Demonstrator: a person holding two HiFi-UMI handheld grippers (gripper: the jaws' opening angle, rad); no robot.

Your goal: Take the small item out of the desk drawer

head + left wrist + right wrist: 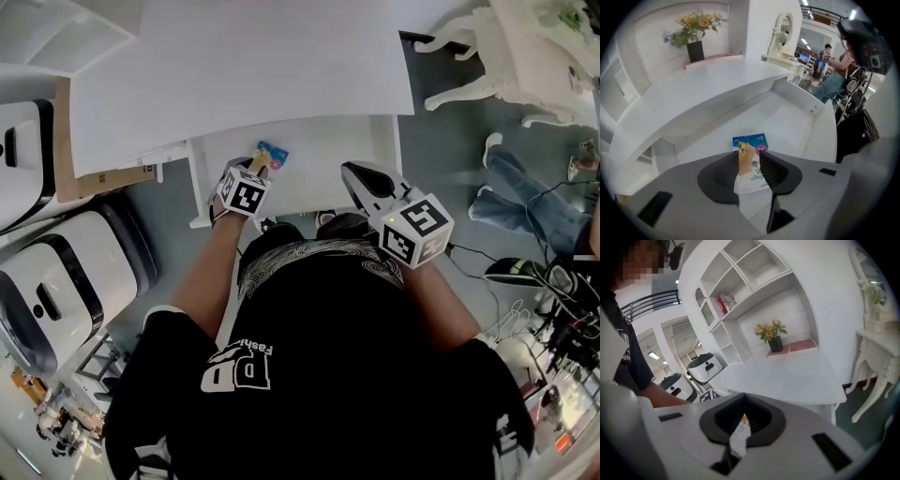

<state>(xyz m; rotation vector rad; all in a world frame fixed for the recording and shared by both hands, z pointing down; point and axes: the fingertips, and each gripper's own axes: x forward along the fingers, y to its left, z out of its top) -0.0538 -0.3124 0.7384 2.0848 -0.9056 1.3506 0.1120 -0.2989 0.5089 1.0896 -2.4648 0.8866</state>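
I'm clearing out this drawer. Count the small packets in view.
2. One blue-topped packet lies in the open drawer, between the parted jaws of the left tongs. A second packet is pinched in the right tongs. Others may hide under the desk top.

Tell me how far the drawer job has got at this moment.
Done: the drawer is open, with the packet lying flat inside. In hand: the left hand-held gripper is over the packet, jaws apart, with the packet seen between them but not gripped. The right hand-held gripper is shut on a white slip. To do: close on the packet and lift it out.
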